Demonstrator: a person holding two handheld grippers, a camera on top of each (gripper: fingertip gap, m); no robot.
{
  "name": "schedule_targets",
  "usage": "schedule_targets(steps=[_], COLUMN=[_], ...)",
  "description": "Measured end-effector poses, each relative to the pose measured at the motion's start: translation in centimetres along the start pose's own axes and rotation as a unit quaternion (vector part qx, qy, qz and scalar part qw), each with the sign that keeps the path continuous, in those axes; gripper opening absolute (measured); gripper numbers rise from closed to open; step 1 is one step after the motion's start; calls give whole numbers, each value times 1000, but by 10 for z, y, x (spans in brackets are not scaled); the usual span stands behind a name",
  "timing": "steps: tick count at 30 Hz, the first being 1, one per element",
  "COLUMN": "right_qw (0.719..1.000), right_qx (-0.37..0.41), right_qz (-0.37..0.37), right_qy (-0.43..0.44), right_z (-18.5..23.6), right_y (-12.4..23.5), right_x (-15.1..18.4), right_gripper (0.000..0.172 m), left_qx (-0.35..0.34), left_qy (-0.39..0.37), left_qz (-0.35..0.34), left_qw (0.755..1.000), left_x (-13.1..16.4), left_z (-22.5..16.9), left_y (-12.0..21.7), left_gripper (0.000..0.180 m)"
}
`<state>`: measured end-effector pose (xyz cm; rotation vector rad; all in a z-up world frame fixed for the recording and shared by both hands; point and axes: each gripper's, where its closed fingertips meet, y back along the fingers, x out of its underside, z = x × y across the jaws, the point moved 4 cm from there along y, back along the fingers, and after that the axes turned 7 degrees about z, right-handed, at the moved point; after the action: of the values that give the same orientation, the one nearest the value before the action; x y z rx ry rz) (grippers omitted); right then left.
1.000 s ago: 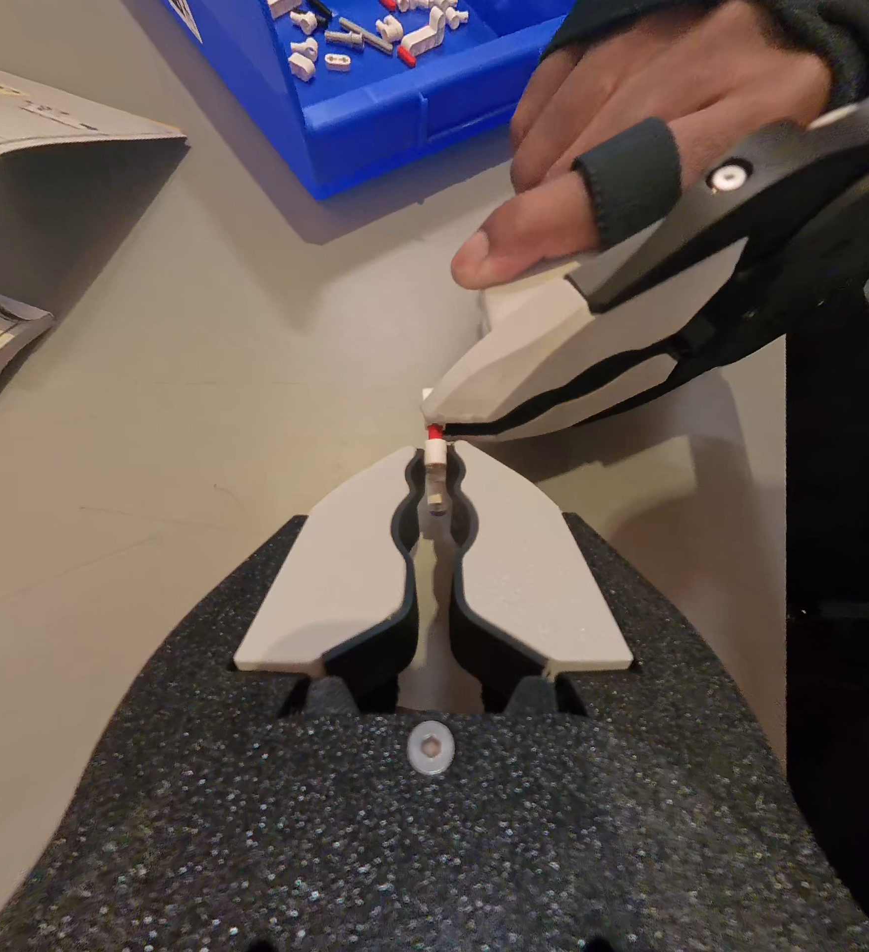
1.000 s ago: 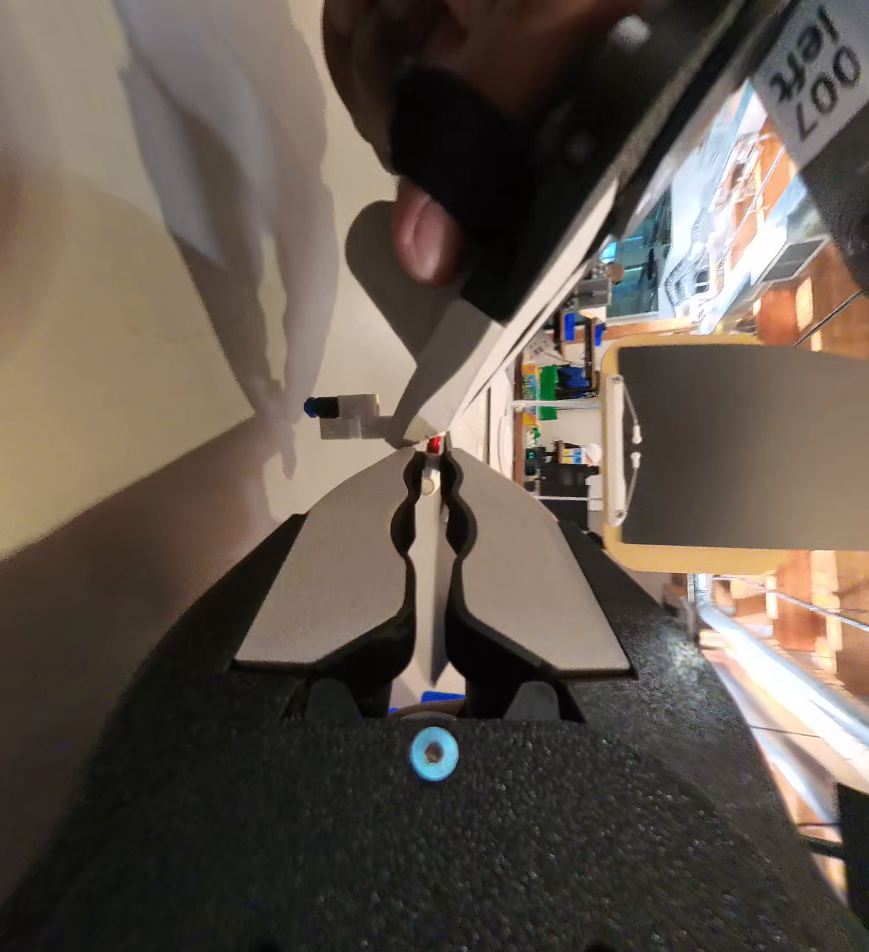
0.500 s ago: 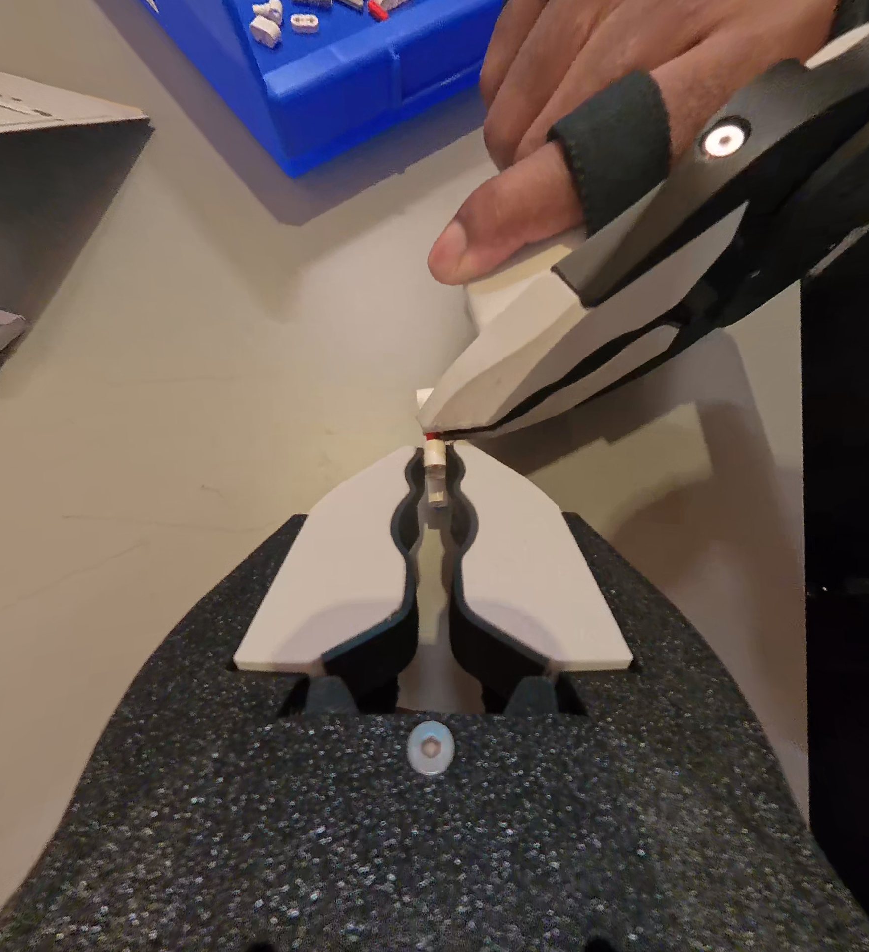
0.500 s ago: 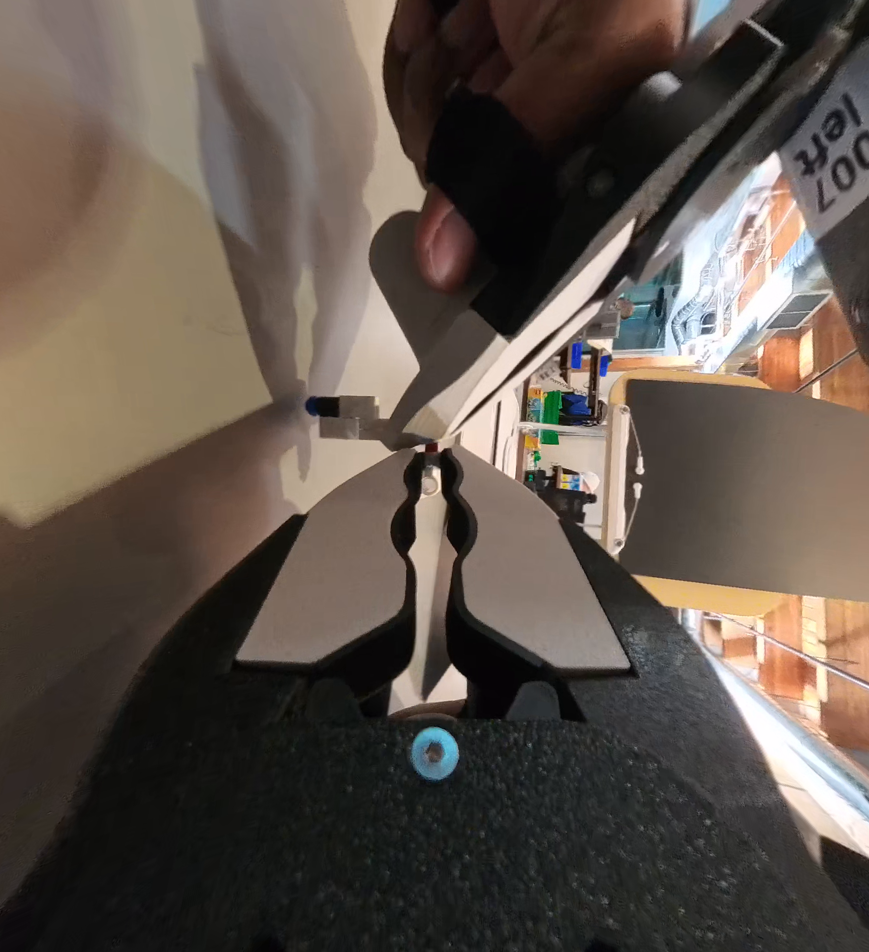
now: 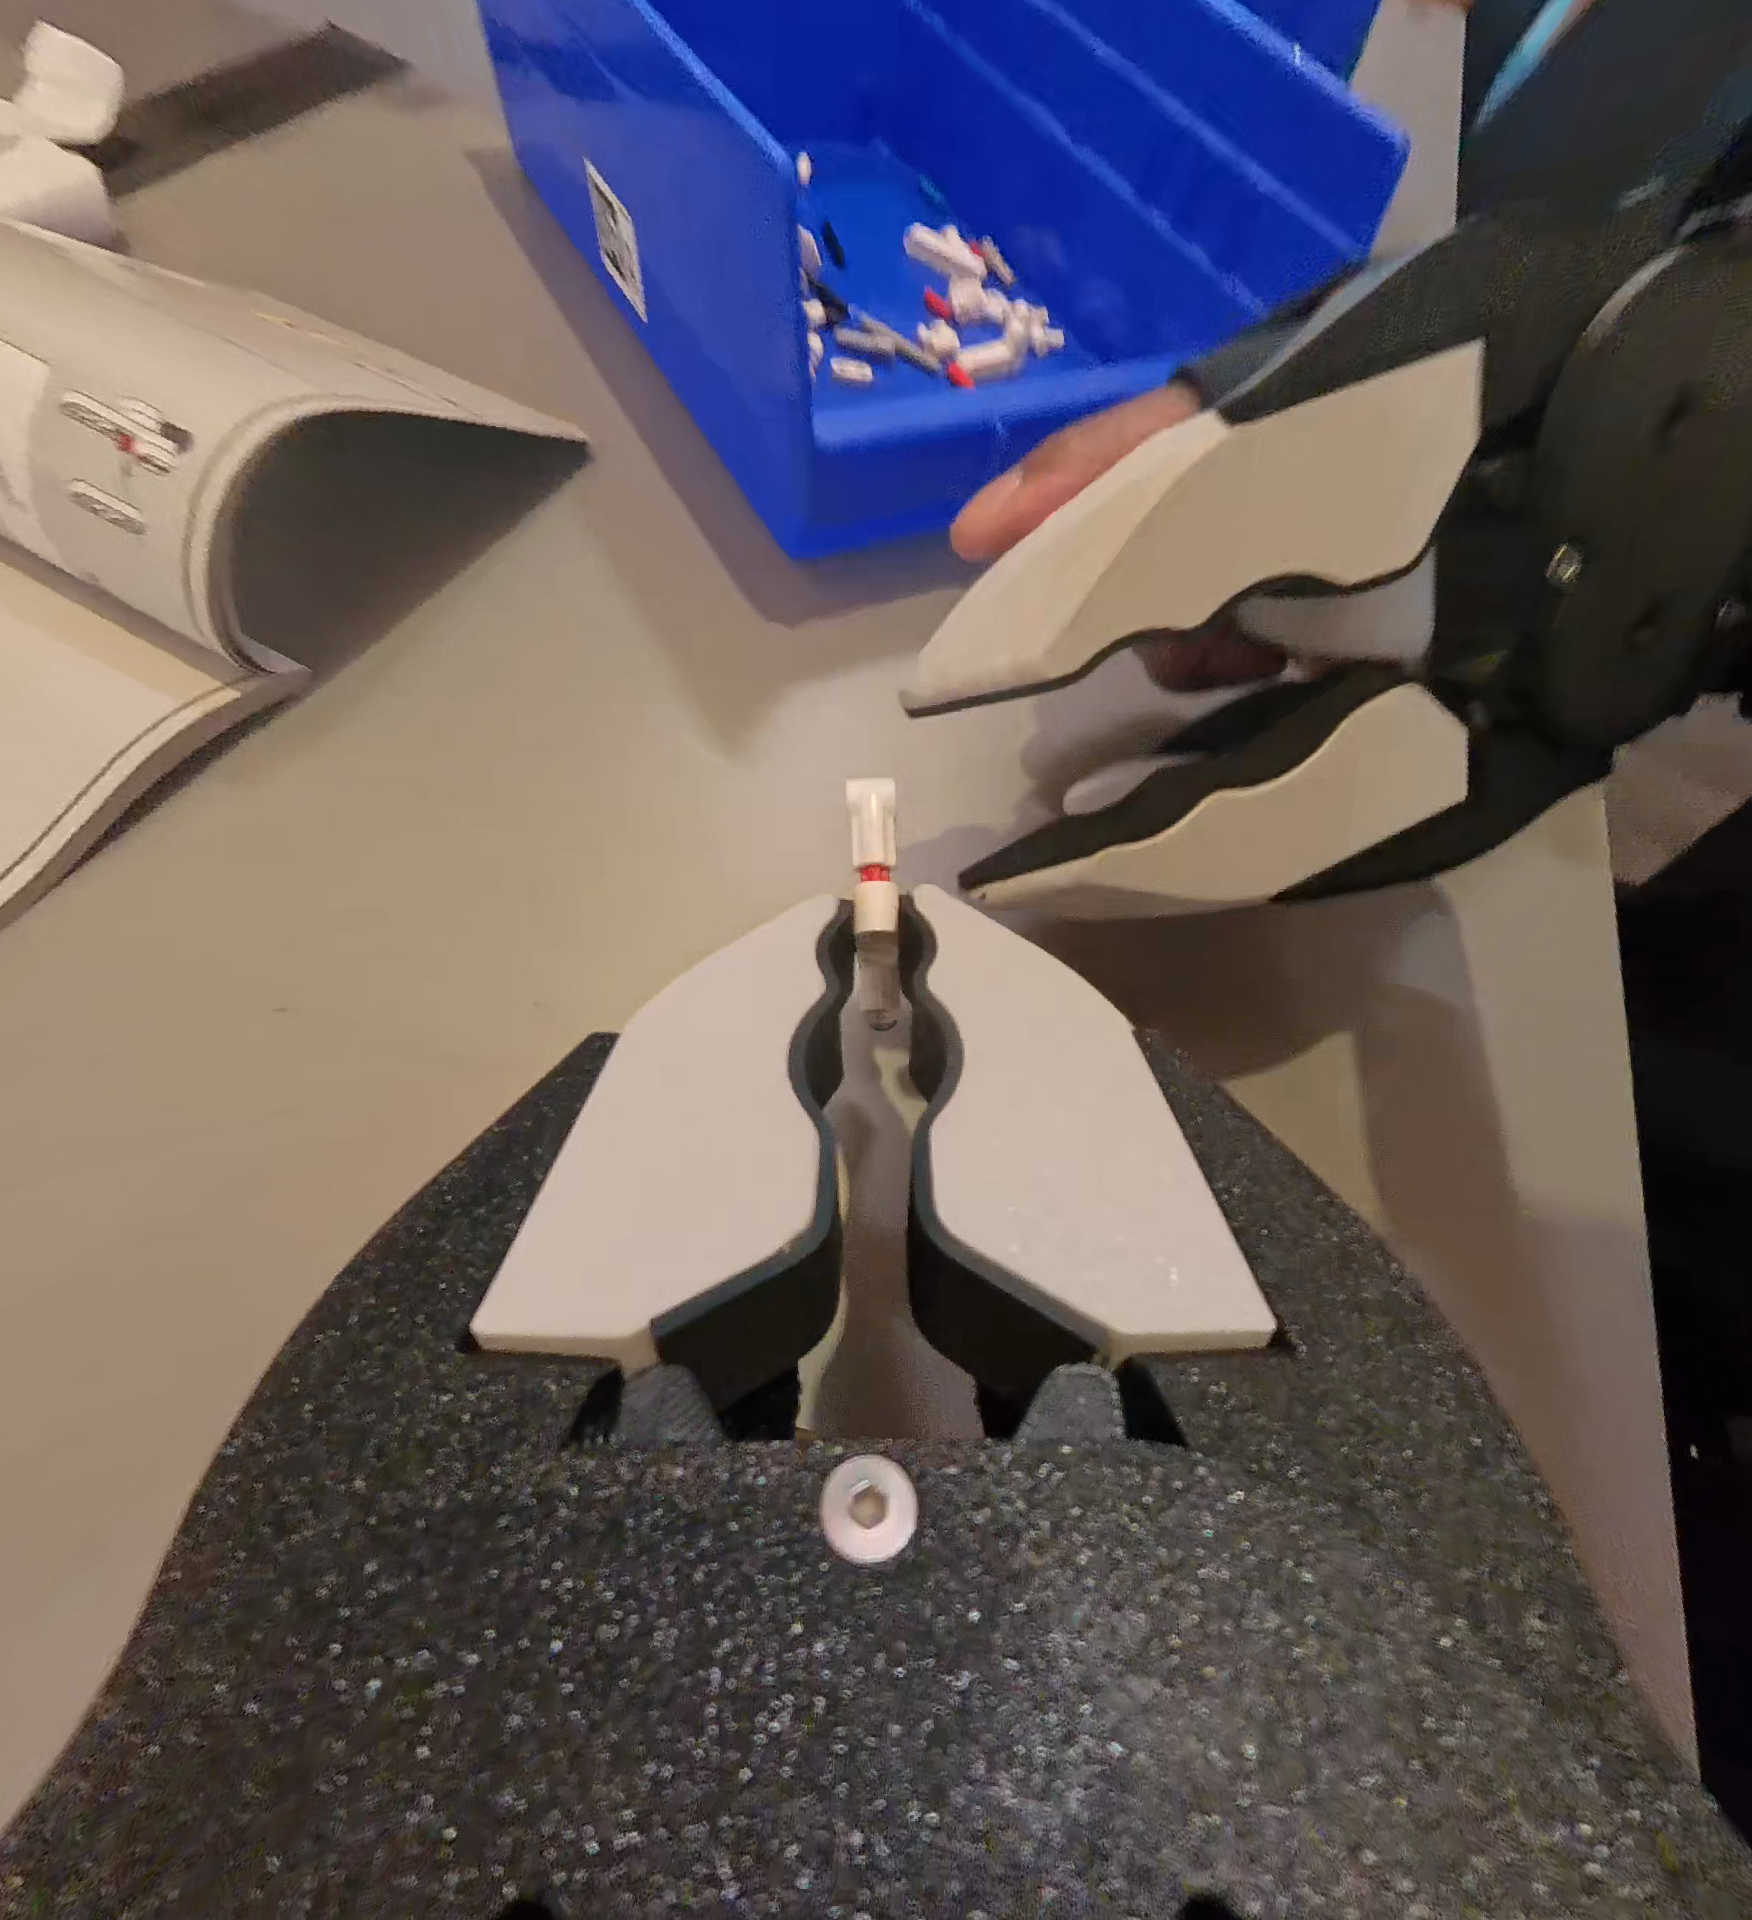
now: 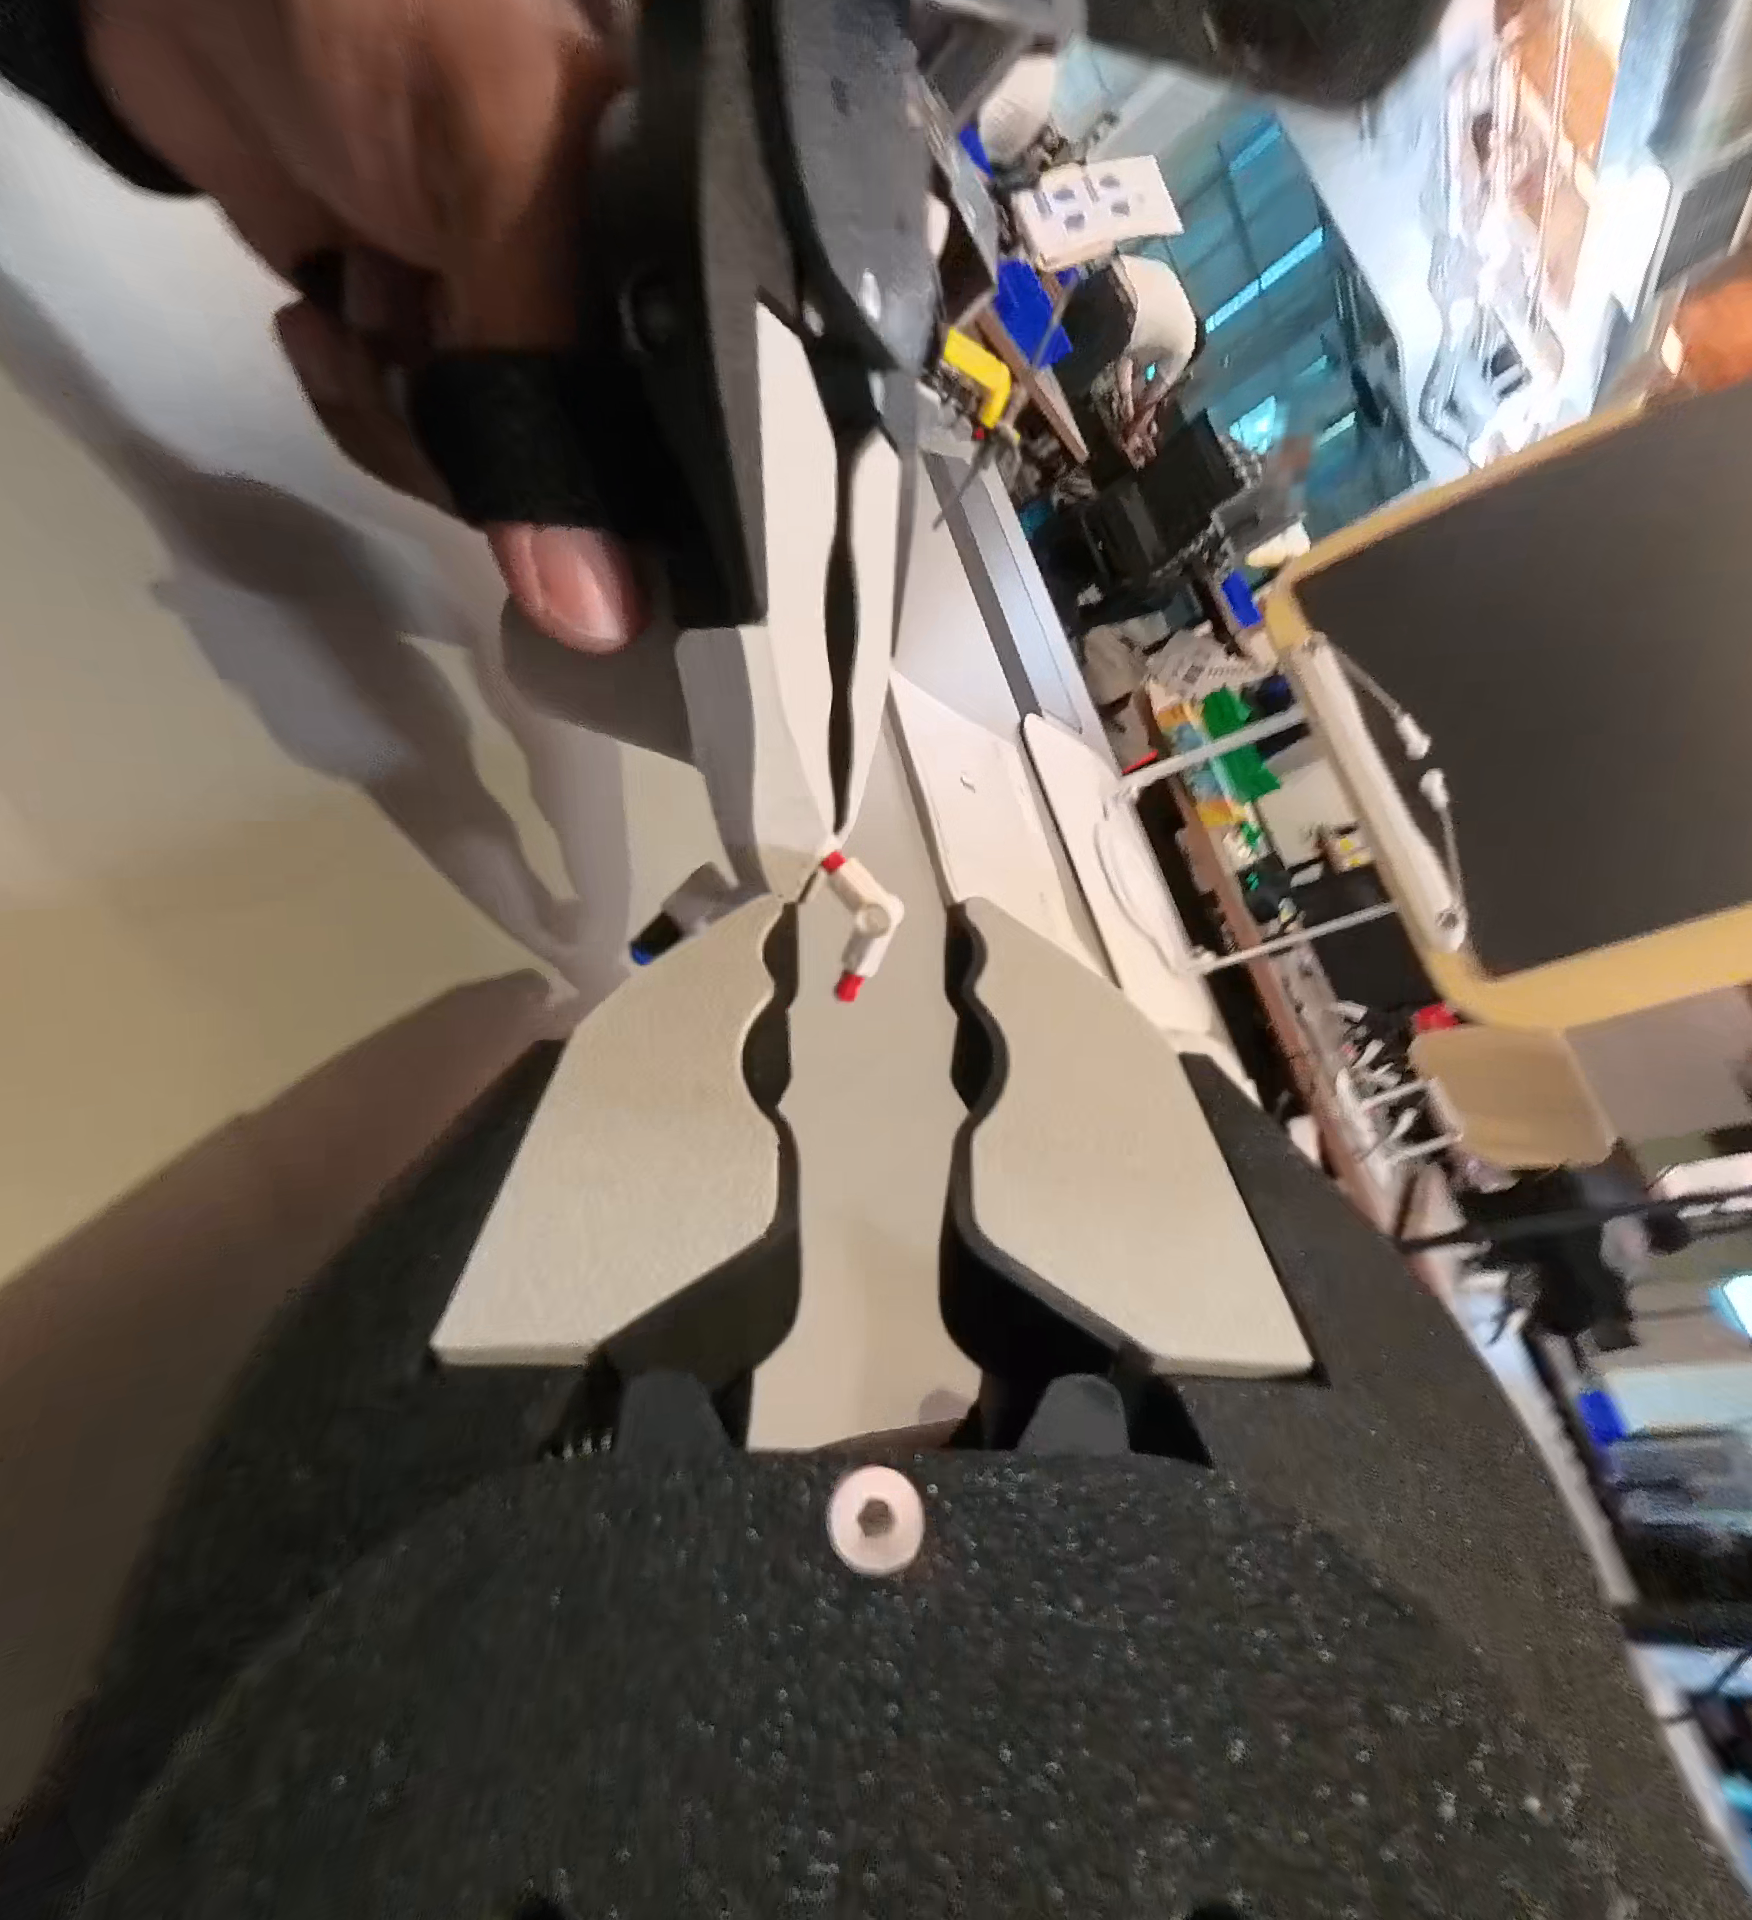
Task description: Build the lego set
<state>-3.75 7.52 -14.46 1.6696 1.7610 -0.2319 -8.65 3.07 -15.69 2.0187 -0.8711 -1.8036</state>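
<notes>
In the left wrist view my left gripper [image 5: 874,906] is shut on a small white connector piece [image 5: 872,831] with a red pin in it, which sticks out ahead of the fingertips above the grey table [image 5: 436,883]. My right gripper [image 5: 960,790] is to the right of it, open, with nothing between its fingers. In the right wrist view the left gripper's fingertips [image 6: 799,831] come down from the top and hold the bent white piece with red pins [image 6: 867,925]. It hangs between the spread fingers of my right gripper [image 6: 870,914] and touches neither.
A blue bin [image 5: 1111,436] with several small white, grey and red parts stands at the back. An open booklet [image 5: 124,468] lies at the left. A small grey piece with a blue pin [image 6: 674,920] lies on the table by my right gripper's left finger. A person's hand [image 6: 384,208] grips the left gripper. Both grippers' tips are close together, under 4 cm apart.
My right gripper has opened and let go of the white piece, then drawn back to the right. The piece stays in my left gripper.
</notes>
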Motion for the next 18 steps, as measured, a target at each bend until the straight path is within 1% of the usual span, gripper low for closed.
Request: schedule_targets(steps=[3, 7, 11, 18], right_qw=[998, 997, 995, 993], right_qx=[13, 41, 41, 41], right_qz=[24, 30, 45, 68], right_qy=[-49, -63, -74, -92], right_z=[-2, -3, -1, -1], right_y=[-8, -13, -19, -23], right_x=[3, -1, -3, 2], right_gripper=[37, 44, 43, 35], left_qx=[-14, -11, 6, 19], left_qy=[26, 48, 58, 84], left_qz=[-40, -72, -77, -82], left_qw=[999, 996, 995, 993], left_x=[-5, -7, -7, -6], left_z=[3, 4, 1, 1], left_y=[1, 1, -1, -5], left_gripper=[8, 8, 8, 8])
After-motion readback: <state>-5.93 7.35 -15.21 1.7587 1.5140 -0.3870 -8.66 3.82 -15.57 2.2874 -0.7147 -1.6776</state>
